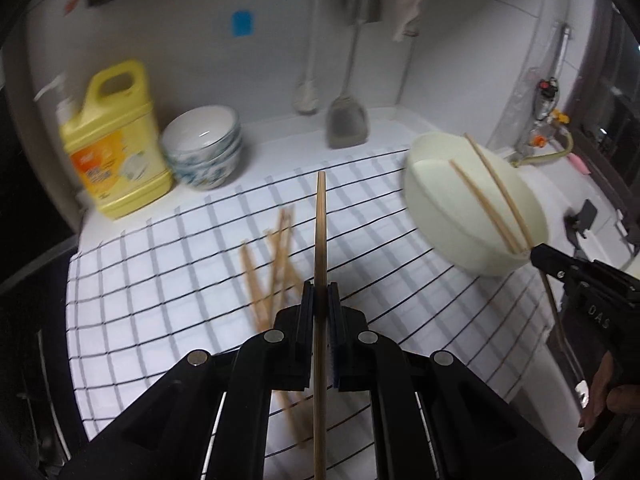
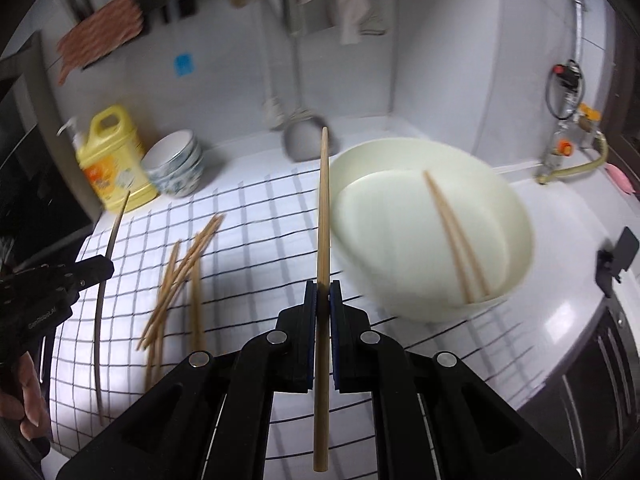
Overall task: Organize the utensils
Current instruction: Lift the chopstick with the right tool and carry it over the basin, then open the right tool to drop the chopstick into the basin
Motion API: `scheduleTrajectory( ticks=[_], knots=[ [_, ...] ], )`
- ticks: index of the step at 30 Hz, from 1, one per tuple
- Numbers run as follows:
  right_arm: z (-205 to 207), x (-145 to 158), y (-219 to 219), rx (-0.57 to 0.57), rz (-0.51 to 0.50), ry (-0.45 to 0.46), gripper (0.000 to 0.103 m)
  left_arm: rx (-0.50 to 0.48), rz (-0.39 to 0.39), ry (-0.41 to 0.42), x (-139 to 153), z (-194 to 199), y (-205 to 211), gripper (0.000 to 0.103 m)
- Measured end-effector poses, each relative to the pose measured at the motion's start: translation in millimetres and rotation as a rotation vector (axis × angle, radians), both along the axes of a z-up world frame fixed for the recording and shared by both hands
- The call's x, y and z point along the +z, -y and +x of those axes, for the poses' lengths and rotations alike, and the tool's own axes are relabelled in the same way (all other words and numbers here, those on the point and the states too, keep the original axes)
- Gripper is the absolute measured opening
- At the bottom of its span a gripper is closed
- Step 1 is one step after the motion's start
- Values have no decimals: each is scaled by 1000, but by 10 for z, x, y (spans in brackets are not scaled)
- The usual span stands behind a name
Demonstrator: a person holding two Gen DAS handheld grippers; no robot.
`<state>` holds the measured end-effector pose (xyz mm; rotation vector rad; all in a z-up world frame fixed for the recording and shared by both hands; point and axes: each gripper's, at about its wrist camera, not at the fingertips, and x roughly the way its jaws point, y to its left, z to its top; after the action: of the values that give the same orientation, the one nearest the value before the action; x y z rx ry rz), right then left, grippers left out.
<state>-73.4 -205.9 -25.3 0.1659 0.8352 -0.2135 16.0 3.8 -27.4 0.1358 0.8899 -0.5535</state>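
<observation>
- Left tool [image 1: 320,294]: jaws pressed together on a single chopstick [image 1: 320,240], which is clamped near mid-length and points forward, clear of the table.
- Right tool [image 2: 323,292]: likewise clamped on one chopstick of its own [image 2: 323,220], the stick running up past the near rim of the tub.
- In the left wrist view the right tool is seen from the side at the right edge, close to the tub's near rim, with the person's hand [image 1: 608,396] behind it. In the right wrist view the left tool sits at the left edge, its stick seen as a thin dark line.
- Cream tub [image 2: 432,224]: stands on the right part of the table, partly on the checked mat [image 2: 260,216]. Two chopsticks in the tub [image 2: 456,240] are already laid side by side, leaning on the near rim.
- Loose chopsticks [image 2: 180,276]: several are left in a splayed heap on the mat, well left of the tub. The exact count is lost to blur.
- Behind: yellow detergent jug [image 1: 116,140], stacked bowls [image 1: 204,148], a ladle and spatula hanging against the wall. None are touched.
- Progress, as judged: early-to-middle. Two sticks binned, two in transit, the heap still to be cleared.
- Judged next: both held sticks to be carried over the tub and released beside the pair.
</observation>
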Motion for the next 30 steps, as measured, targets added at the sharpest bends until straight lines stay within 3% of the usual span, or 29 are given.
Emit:
scheduleTrajectory(
  ticks=[6,16,30],
  knots=[
    [75,96,513,-10,-12,17,6,-69,-46,34,187,70,787,7],
    [526,-23,1583,8,44,1,6,-50,-57,26,290,437,2011,7],
    [934,-565,2040,65,150,-118,6,-14,-9,-105,-229,753,2861,7]
  ],
)
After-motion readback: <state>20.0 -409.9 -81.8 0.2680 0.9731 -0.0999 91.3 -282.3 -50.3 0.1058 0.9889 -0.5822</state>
